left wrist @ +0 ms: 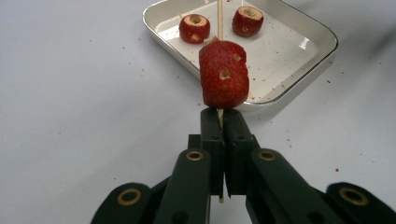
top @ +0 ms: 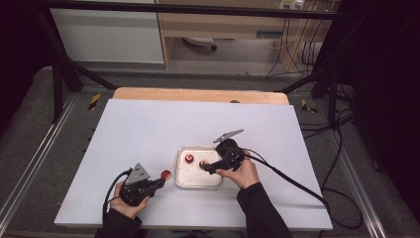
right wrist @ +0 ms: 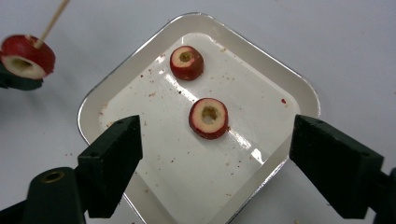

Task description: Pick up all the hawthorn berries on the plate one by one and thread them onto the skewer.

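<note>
A thin wooden skewer is clamped between the closed jaws of the left gripper, and a cored red fruit piece is threaded on it directly above the jaw tips. The assembly is held over the white table, just beside the white tray. Two further cored fruit rings are seen lying apart inside the tray. The right gripper is held above the tray with its jaws spread wide, nothing being gripped
</note>
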Demonstrator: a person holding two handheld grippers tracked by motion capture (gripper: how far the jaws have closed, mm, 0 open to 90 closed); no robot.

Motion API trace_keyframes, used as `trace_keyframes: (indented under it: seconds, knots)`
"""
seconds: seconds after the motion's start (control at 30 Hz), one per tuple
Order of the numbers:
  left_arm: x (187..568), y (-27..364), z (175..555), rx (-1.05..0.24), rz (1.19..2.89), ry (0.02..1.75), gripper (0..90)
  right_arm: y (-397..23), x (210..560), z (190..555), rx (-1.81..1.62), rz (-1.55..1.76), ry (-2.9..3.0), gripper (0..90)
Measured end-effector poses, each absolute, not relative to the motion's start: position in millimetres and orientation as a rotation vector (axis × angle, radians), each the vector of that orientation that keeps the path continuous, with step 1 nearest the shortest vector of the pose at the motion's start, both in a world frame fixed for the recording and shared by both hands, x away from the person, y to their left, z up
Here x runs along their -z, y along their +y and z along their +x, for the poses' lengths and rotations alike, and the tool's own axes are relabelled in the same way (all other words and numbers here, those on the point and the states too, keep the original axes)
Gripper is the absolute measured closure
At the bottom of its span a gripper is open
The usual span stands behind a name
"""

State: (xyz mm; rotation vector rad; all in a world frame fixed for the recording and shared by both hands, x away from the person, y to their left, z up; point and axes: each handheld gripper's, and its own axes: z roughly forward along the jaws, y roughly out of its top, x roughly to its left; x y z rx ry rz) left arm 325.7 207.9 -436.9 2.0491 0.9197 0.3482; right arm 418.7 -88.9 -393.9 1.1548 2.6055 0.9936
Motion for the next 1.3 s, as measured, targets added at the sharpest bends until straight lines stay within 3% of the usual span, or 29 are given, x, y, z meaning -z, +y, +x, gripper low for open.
trace_keyframes:
  seconds: [0.4, 1.13, 1.3]
  knots:
    - [440.8, 207.5, 326.0, -0.346, 2.071, 0.914, 88.0, -58.6, 396.6, 444.0, -0.803, 1.138, 2.729, 32.9]
    - [441.6, 207.1, 326.5, -0.345, 2.077, 0.915, 88.0, -50.6, 414.6, 461.2, -0.68, 1.319, 2.824, 60.1]
    - [441.7, 206.7, 326.4, -0.347, 2.079, 0.912, 88.0, -50.7, 415.3, 461.9, -0.677, 1.338, 2.825, 60.9]
